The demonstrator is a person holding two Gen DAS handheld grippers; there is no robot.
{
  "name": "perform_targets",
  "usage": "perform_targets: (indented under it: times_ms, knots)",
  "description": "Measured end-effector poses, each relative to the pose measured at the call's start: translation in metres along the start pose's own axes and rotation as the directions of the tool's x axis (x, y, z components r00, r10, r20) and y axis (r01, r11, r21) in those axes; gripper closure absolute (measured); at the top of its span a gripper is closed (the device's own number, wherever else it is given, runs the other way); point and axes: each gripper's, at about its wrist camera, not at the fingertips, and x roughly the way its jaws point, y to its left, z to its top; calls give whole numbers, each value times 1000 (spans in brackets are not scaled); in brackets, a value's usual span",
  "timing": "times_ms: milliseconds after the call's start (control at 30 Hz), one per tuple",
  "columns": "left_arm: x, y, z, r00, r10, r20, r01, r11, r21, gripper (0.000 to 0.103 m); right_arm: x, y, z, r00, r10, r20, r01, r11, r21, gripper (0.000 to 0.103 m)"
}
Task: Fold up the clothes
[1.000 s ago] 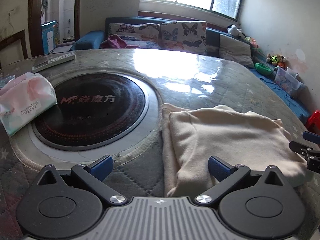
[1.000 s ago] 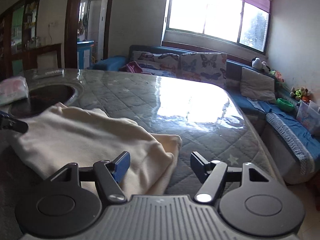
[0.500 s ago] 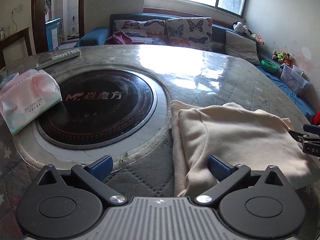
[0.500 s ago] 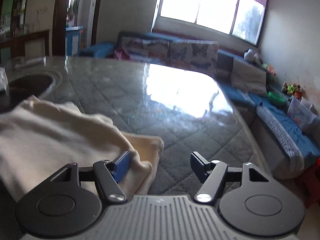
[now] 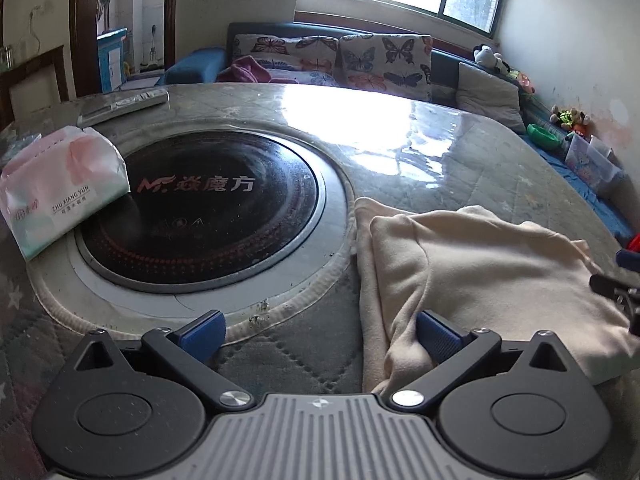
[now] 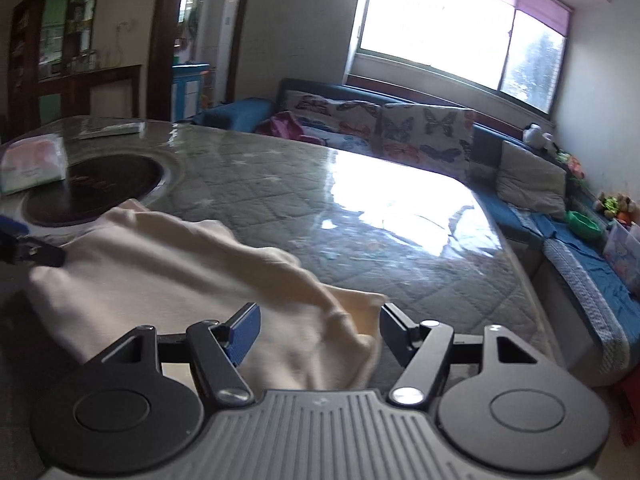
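From the left wrist we see our left gripper [image 5: 320,332] wide open, its right finger [image 5: 436,336] touching the folded cream garment [image 5: 480,276] on the table [image 5: 400,152]; a tissue pack [image 5: 60,188] sits beside the cooktop [image 5: 208,208].

From the right wrist, our right gripper [image 6: 316,330] stands open over the garment's [image 6: 160,272] corner, clamping nothing.

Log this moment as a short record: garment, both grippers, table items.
garment: cream garment, partly folded, lying on the quilted table
left gripper: open, right finger at the garment's near-left edge
right gripper: open, garment's corner between its fingers, not pinched
other items: tissue pack on the edge of the black round cooktop; remote at the far side
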Motion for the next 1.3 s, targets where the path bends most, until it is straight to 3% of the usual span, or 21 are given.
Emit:
perform_targets:
  times_ms: [233,500,667,800,867,1000,1167,1300]
  knots:
    - [-14,15,14,999,2,34,0,998,-55,1,-22,48,15,987,163,19,-158,977,-141,42]
    - [-21,33,27,998,-41,40,46,987,-152,7,-25,132,23,934,355,-38,-341,857,-387,58]
    - [-22,40,29,996,-78,38,85,976,-201,9,-13,170,24,918,389,-77,-376,795,-476,58]
    - [-23,44,30,993,-112,33,117,965,-237,9,-1,192,23,930,356,-92,-348,773,-531,60]
    - [-21,46,31,991,-133,25,135,956,-261,9,4,198,22,938,333,-93,-327,768,-551,64]
    - [-15,49,31,984,-176,7,169,933,-316,9,4,197,25,946,315,-72,-304,795,-524,85]
    - [-3,49,30,967,-254,-14,227,885,-407,9,-5,173,36,933,358,-37,-343,853,-393,88]
    - [8,45,30,946,-323,-31,271,839,-472,9,-13,160,43,928,374,-11,-355,871,-340,88]
